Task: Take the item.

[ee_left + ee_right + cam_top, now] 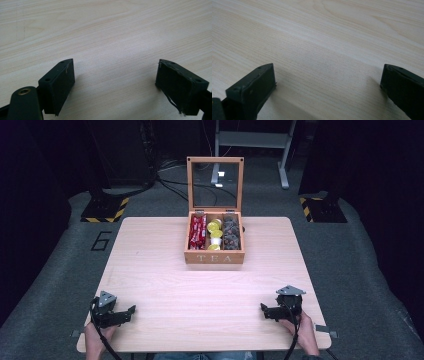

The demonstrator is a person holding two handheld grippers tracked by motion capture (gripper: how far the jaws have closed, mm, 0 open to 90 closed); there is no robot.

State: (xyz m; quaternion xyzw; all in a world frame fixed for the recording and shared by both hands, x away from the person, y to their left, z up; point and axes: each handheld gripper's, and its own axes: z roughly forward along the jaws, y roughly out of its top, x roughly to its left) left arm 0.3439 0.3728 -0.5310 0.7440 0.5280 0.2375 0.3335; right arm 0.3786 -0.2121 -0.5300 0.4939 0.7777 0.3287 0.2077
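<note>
I hold the left hand-held gripper [131, 310] at lower left and the right hand-held gripper [263, 308] at lower right, both jaws wide and empty. The tea box [214, 257] sits upper centre on the table [200, 290], lid up.

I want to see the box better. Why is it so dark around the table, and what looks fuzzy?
High view: light falls on the table, surroundings nearly black, tea box contents soft. Left gripper view: black fingers blurred, cast faint shadows. Right gripper view: wood grain sharper farther off.
</note>
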